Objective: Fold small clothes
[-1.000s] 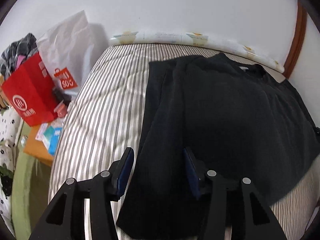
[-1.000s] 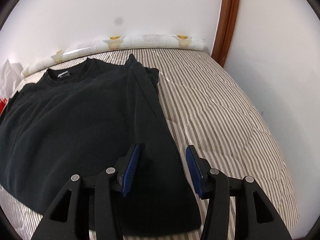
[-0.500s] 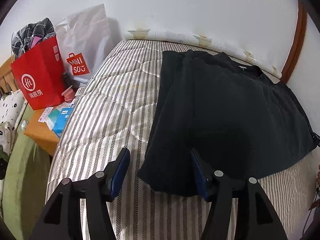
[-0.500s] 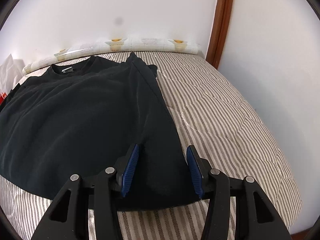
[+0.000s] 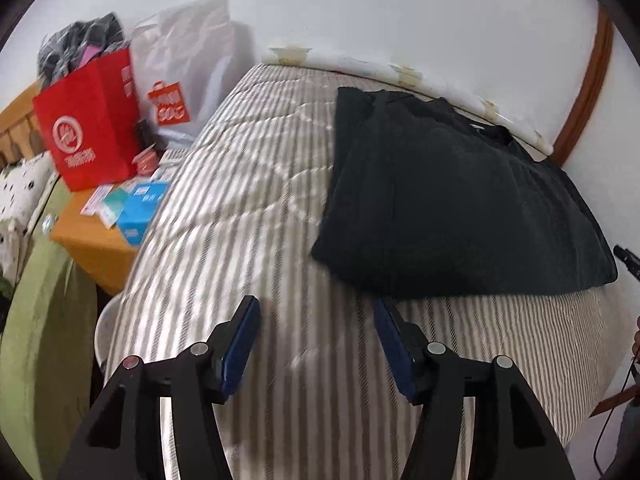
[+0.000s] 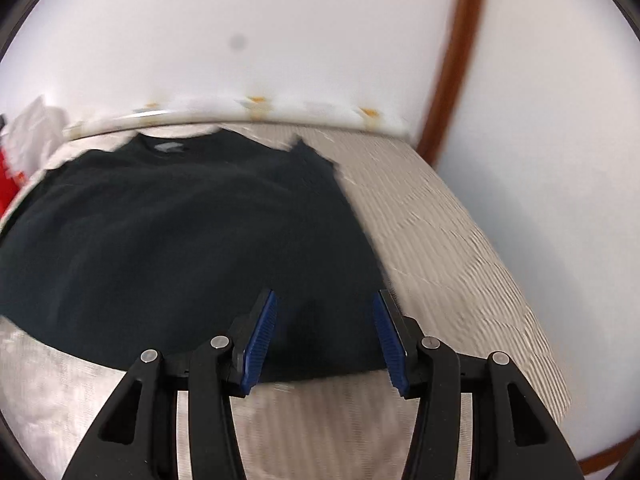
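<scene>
A black shirt (image 5: pixel 452 204) lies flat on the striped bed (image 5: pixel 240 216), collar toward the far wall, both side edges folded inward. My left gripper (image 5: pixel 316 344) is open and empty, above bare striped cover, just short of the shirt's near left corner. My right gripper (image 6: pixel 325 334) is open and empty, hovering over the shirt's (image 6: pixel 180 236) near right hem. The right wrist view is blurred by motion.
Left of the bed stands a wooden nightstand (image 5: pixel 92 248) with a red paper bag (image 5: pixel 86 120), a white shopping bag (image 5: pixel 188 68) and small boxes. A green cushion (image 5: pixel 36 344) lies below it. The wall and a brown door frame (image 6: pixel 452 60) border the bed's far and right sides.
Both grippers have drawn back toward the near edge of the bed and stayed open. The left one has come off the shirt onto bare bedcover. The shirt lies still.
</scene>
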Demonstrator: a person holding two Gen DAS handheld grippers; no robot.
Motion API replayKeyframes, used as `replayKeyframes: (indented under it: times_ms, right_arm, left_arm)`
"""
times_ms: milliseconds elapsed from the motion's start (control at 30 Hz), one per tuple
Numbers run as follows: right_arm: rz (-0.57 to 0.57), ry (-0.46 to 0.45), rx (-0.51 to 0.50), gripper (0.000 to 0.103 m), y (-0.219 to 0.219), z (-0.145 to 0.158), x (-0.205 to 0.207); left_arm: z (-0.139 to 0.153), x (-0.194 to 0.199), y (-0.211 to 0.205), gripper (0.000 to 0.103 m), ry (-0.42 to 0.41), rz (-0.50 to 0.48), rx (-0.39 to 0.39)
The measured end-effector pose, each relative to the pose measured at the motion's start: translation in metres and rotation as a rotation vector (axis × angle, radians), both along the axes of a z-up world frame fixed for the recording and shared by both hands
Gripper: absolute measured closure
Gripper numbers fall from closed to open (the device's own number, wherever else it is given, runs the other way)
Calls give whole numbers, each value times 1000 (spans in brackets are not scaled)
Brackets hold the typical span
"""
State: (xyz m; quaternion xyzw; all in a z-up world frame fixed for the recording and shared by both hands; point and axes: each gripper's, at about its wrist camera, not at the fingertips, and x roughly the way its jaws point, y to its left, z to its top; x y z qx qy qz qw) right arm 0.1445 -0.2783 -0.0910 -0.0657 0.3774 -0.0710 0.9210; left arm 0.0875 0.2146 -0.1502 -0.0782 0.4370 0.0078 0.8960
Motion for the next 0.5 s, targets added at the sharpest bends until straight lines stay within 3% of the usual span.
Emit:
replayKeyframes:
  times_ms: [167,300,500]
  right_arm:
    - [184,30,60,53,95,2,14]
    - [365,70,19,53,192,-12,14]
    - [576,78,8,53,302,-23,-8]
  left_arm:
    - [-1,-25,14,47,4,17,-39]
    - [2,-44,31,45,8,26,-87]
    - [-1,-66,57,42,3,34,-169]
